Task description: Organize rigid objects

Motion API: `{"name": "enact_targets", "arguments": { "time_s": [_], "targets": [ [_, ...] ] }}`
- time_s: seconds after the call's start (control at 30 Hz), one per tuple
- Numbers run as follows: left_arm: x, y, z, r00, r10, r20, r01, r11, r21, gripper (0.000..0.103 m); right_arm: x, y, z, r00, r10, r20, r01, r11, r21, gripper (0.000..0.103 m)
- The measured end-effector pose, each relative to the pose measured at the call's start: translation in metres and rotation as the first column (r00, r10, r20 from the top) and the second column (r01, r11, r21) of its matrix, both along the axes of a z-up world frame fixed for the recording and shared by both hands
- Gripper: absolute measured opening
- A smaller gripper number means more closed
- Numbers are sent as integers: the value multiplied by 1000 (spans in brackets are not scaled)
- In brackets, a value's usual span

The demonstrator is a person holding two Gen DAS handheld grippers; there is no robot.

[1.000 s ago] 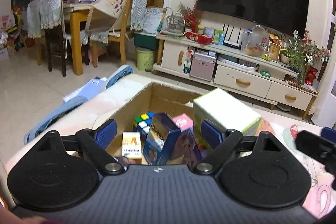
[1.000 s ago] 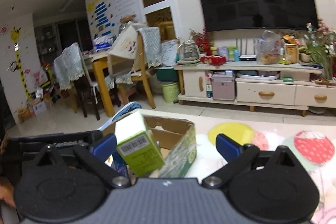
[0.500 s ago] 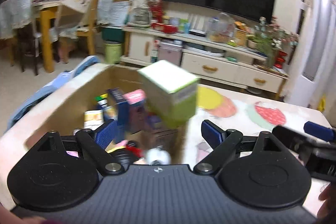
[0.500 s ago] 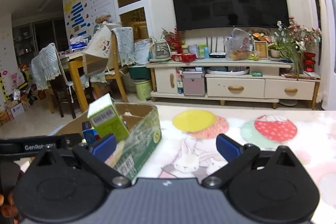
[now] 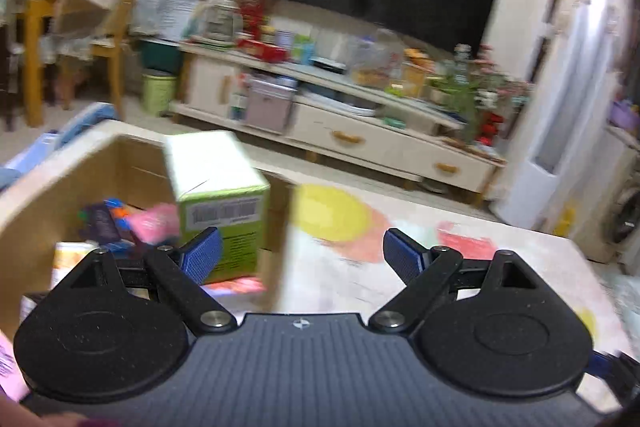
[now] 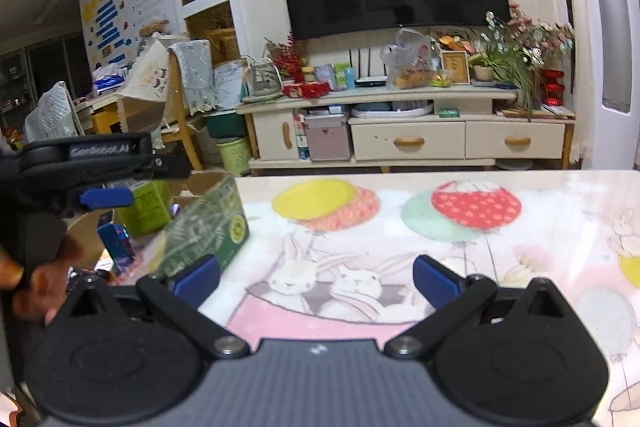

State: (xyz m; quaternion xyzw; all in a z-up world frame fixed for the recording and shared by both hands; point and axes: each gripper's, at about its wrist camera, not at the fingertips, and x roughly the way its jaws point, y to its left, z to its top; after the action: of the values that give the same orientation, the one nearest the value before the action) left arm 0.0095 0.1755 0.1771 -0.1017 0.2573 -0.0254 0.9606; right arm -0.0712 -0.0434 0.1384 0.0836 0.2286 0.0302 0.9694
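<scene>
A green and white box (image 5: 218, 199) stands tilted inside the open cardboard box (image 5: 52, 167), on top of several smaller boxes and a coloured cube. My left gripper (image 5: 302, 257) is open and empty, straddling the cardboard box's right wall. My right gripper (image 6: 316, 277) is open and empty over the table, to the right of the cardboard box (image 6: 212, 227). The green box (image 6: 146, 207) also shows in the right wrist view, behind the left gripper's body.
The table (image 6: 460, 259) has a pink cover printed with rabbits and balloons. Beyond it stand a TV cabinet (image 6: 400, 135), a dark TV, and dining chairs at the left.
The green box went from the right gripper's side into the cardboard box. Both grippers have swung to the right, away from the box; the left view is blurred by motion.
</scene>
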Motion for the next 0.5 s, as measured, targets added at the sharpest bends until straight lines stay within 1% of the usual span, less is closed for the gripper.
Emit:
{"name": "enact_targets", "arguments": {
  "time_s": [0.1, 0.2, 0.37, 0.43, 0.5],
  "targets": [
    [1, 17, 0, 996, 89, 15, -89, 996, 23, 103, 1, -4, -5, 1000, -9, -12, 9, 1000, 14, 102],
    [-5, 23, 2, 990, 133, 40, -135, 989, 64, 103, 1, -5, -9, 1000, -5, -19, 6, 999, 41, 102],
    [-20, 19, 5, 982, 175, 67, -182, 974, 132, 103, -6, -3, -8, 1000, 11, -10, -10, 999, 39, 102],
    [-24, 18, 4, 983, 171, 69, -180, 974, 139, 103, -8, -4, -4, 1000, 18, -2, -18, 999, 45, 102],
    [-23, 18, 3, 988, 145, 59, -151, 981, 121, 103, -11, -4, -1, 1000, 23, 7, -23, 999, 46, 102]
  ]
}}
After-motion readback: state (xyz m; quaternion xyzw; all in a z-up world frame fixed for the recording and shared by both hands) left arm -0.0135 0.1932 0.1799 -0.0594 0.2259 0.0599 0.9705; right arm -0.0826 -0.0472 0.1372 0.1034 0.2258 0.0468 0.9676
